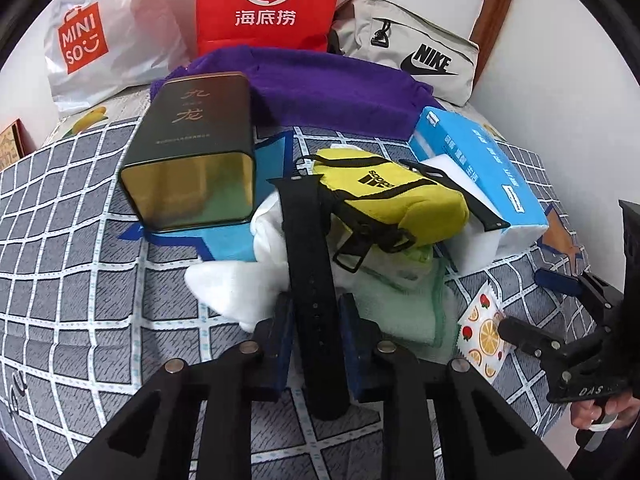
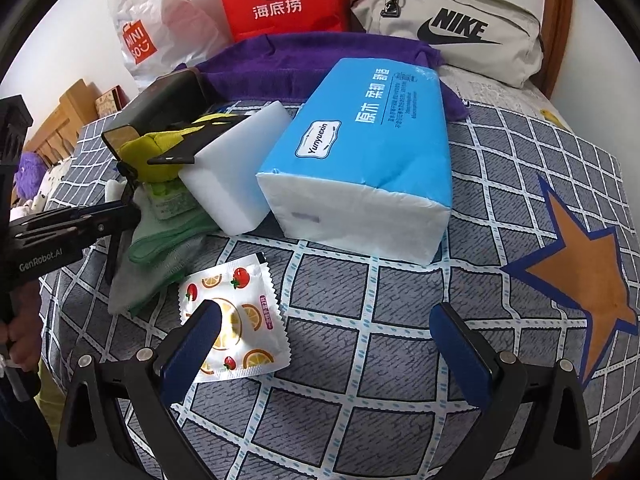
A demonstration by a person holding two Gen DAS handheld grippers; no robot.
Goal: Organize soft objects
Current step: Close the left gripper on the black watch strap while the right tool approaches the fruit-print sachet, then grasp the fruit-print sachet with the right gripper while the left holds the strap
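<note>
Black strap (image 1: 308,264), attached to yellow pouch (image 1: 384,196), is lying w/ long axis 12–6 o'clock btwn left gripper (image 1: 314,344) fingers; narrow gap, contact can't tell. Pouch is sitting at 12–1 o'clock on white/green cloths (image 1: 400,296), on bed. Right gripper (image 2: 326,344) is hanging wide, empty, fruit-print sachet (image 2: 236,320) under its 9 o'clock finger. Left nearer.

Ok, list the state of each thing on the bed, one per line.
left gripper: fingers either side of the black strap, not quite touching.
right gripper: open, empty.
black strap: stretched from the yellow pouch.
yellow pouch: lying atop cloths.
tin: on its side.
tissue pack: sealed, lying flat.
fruit-print packet: sealed, flat.
</note>
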